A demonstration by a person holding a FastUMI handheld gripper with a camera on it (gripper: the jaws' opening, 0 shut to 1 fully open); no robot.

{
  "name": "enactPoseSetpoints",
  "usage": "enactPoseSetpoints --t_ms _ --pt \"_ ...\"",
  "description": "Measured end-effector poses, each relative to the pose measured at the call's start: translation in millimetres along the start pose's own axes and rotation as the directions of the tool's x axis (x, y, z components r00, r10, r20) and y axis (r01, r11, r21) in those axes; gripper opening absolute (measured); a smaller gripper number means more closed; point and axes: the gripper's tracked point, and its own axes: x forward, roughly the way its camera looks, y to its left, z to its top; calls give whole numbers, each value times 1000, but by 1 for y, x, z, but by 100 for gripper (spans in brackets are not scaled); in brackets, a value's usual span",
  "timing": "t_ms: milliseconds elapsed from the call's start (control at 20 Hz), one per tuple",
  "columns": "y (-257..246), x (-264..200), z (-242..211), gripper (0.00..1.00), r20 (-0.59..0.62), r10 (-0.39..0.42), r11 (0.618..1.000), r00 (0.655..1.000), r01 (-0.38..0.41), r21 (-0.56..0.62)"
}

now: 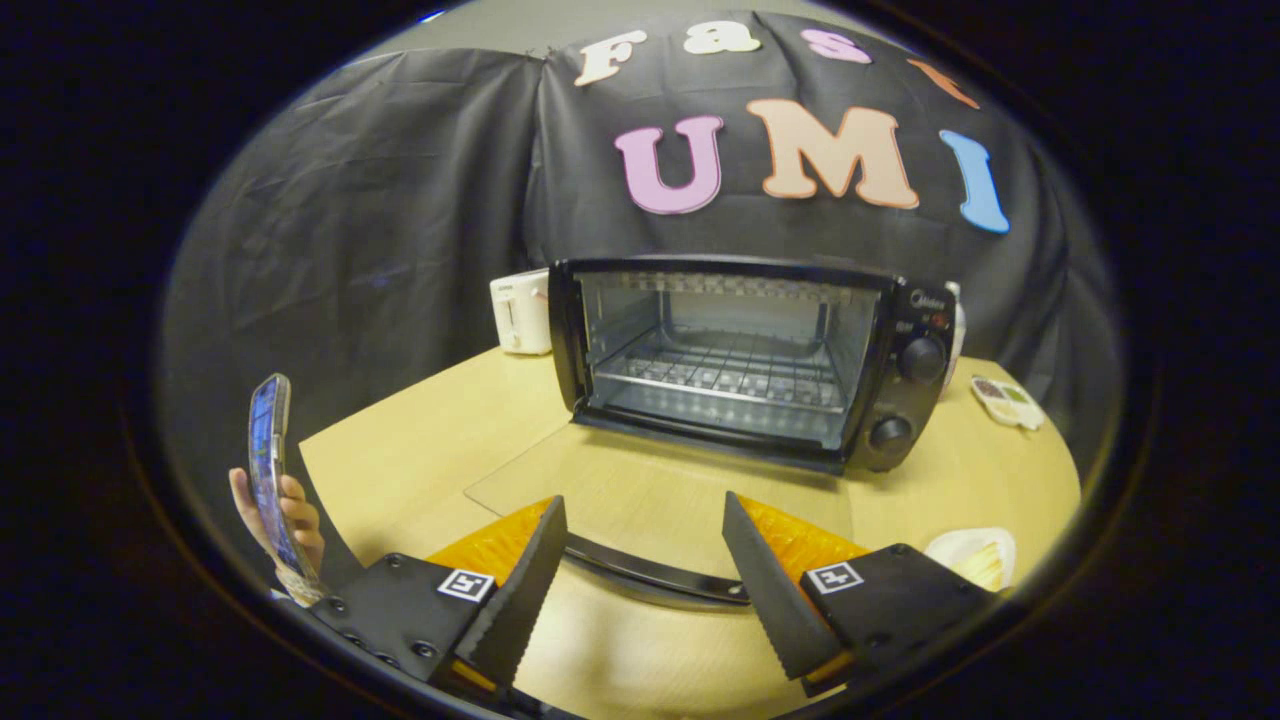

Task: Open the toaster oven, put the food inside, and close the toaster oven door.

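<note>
The wooden tabletop (430,450) carries a black toaster oven (745,355) beyond the jaws, its glass door (660,500) folded down flat with the dark handle (650,578) lying between the fingers. The wire rack (725,375) inside is bare. The gripper (640,590) is spread wide, released, grasping nothing. A white toaster (520,312) stands behind the oven. The food, on a white plate (970,555), sits just beside the right finger. A hand (290,520) holds a phone (270,480).

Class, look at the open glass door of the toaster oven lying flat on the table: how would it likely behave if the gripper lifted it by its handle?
The glass door looks rigid, so it would probably swing up as one stiff panel. Its dark handle, between the open gripper fingers, looks smooth and may slip. Glass suggests closing it gently.
</note>
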Motion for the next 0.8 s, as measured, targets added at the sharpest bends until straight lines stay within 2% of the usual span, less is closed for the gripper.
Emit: enactPoseSetpoints --t_ms 150,350,600,800 --pt "-29 -22 16 97 15 -41 999 999 41 7" --pt "-93 -58 21 97 16 -162 986 987 161 43" --pt "-169 -95 -6 97 -34 -311 947 950 313 78" --pt "-204 -104 -39 97 -104 -337 934 936 346 92"
